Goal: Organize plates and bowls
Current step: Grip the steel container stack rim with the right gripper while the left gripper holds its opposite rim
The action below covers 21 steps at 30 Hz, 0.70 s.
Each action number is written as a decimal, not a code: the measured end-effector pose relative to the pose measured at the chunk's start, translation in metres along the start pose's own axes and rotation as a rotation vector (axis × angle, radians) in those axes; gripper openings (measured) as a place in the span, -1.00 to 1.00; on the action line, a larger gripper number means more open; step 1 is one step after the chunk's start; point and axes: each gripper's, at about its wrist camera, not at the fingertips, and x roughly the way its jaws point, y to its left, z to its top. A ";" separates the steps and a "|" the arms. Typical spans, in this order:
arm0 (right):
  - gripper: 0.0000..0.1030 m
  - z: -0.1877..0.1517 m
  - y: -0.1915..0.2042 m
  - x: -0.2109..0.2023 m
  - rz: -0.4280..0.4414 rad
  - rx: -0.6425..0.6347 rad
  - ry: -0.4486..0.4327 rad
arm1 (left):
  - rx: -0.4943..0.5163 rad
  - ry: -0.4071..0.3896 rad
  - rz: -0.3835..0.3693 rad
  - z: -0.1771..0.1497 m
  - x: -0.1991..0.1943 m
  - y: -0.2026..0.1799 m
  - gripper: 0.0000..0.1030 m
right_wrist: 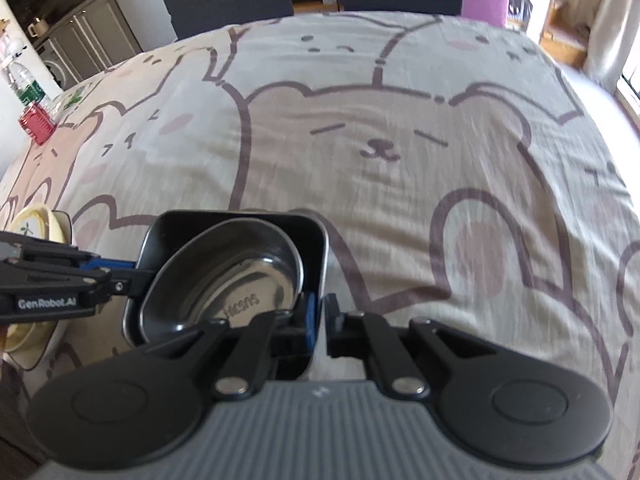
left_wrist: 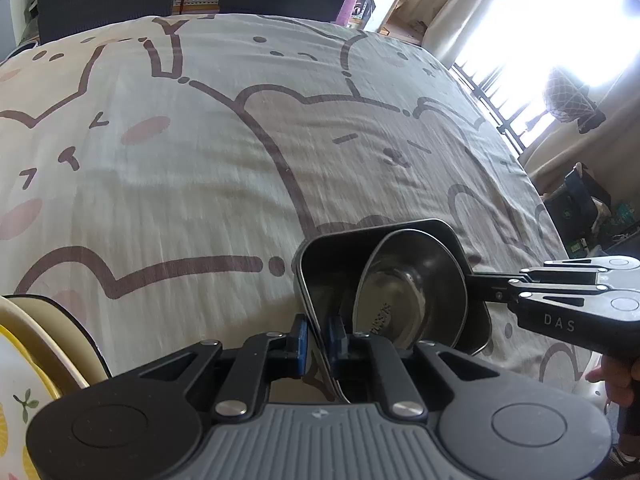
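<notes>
The work surface is a bench (right_wrist: 360, 128) covered by a cloth printed with cartoon bears; dark chairs stand at its far side and a bright window lies off to the right.

The left claw (left_wrist: 318, 338) is narrowed onto the near wall of a dark rectangular metal tray (left_wrist: 320, 264), one blue pad inside the wall and one outside. The right claw (right_wrist: 318, 316) is clamped on the opposite wall of the tray (right_wrist: 312, 240). A steel bowl (right_wrist: 240, 276) sits nested in the tray, tilted, directly ahead of the left claw and just left of the right claw. A stack of cream plates (left_wrist: 28, 360) rests to the left of the left claw.

Step in hand, as judged: two-handed carry or positioning of the nested tray and bowl. The next move calls for level, matched travel of both claws, so the tilted bowl does not slide out.
</notes>
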 end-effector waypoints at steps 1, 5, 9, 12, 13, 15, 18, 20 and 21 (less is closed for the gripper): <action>-0.90 0.001 0.000 0.000 -0.001 0.006 0.006 | -0.004 0.000 0.000 0.000 0.000 0.000 -0.79; -0.91 0.003 -0.004 0.000 0.017 0.034 0.019 | -0.008 0.010 -0.003 -0.002 0.000 0.001 -0.80; -0.91 0.001 -0.004 0.000 0.021 0.027 0.031 | -0.022 0.017 -0.005 -0.004 0.000 0.001 -0.79; -0.91 0.001 -0.001 0.000 0.009 0.020 0.037 | -0.044 0.018 -0.007 -0.007 -0.001 0.000 -0.80; -0.91 0.001 0.000 0.000 0.003 0.018 0.040 | -0.046 0.017 -0.007 -0.007 -0.001 0.000 -0.80; -0.91 0.000 0.003 -0.001 -0.005 0.011 0.044 | -0.049 0.015 -0.006 -0.008 -0.002 0.000 -0.80; -0.91 -0.001 0.004 -0.005 -0.001 0.012 0.039 | -0.056 0.010 -0.008 -0.008 -0.005 0.001 -0.80; -0.91 -0.001 0.004 -0.009 0.004 0.016 0.028 | -0.059 -0.007 -0.013 -0.007 -0.010 0.002 -0.80; -0.91 -0.002 0.004 -0.013 0.006 0.020 0.018 | -0.065 -0.019 -0.018 -0.006 -0.014 0.003 -0.80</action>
